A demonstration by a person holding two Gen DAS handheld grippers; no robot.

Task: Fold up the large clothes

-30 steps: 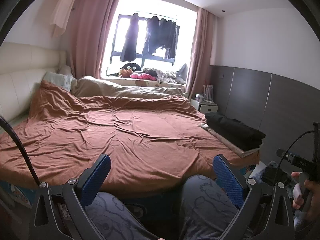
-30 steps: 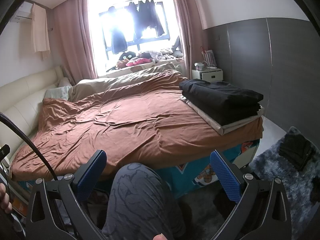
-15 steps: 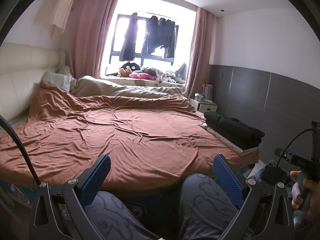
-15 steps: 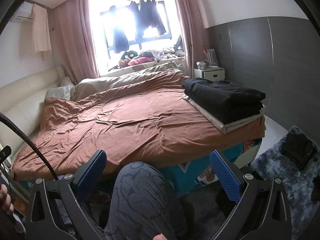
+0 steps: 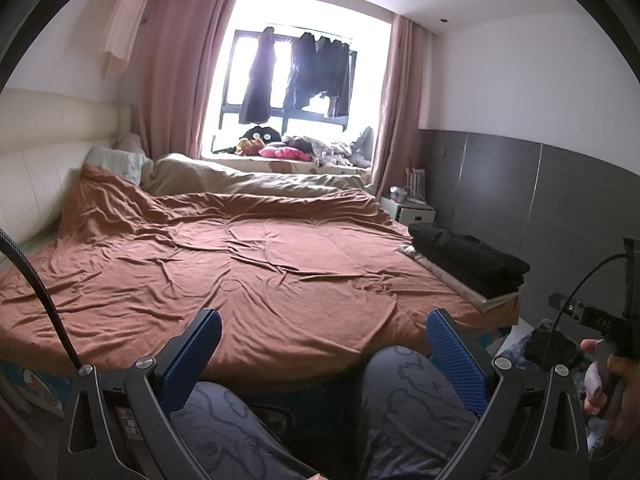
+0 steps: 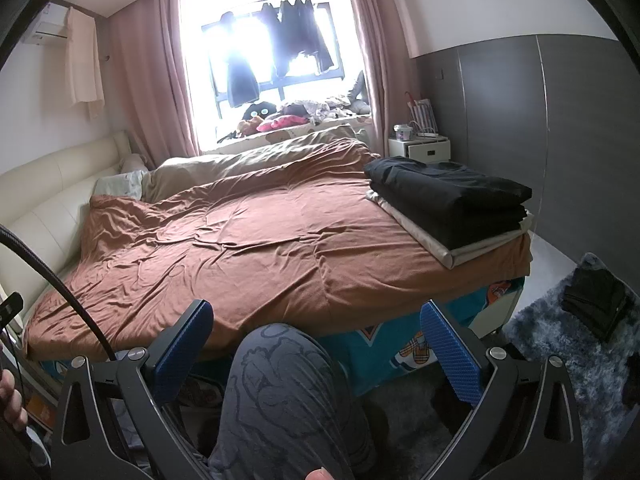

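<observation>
A stack of folded black clothes rests on a pale folded sheet at the right corner of the bed. A wrinkled brown blanket covers the bed. A small dark garment lies on the grey rug. My left gripper is open over the person's knees, short of the bed's foot. My right gripper is open above one knee, holding nothing. The other hand with the right gripper's body shows at the right edge of the left wrist view.
Dark clothes hang in the bright window. Soft toys and laundry pile on the sill. A white nightstand stands at the bed's far right. The cream headboard runs along the left. A dark panelled wall is on the right.
Both views shifted only slightly; the right wrist camera tilted a little. Both grippers stay open and empty.
</observation>
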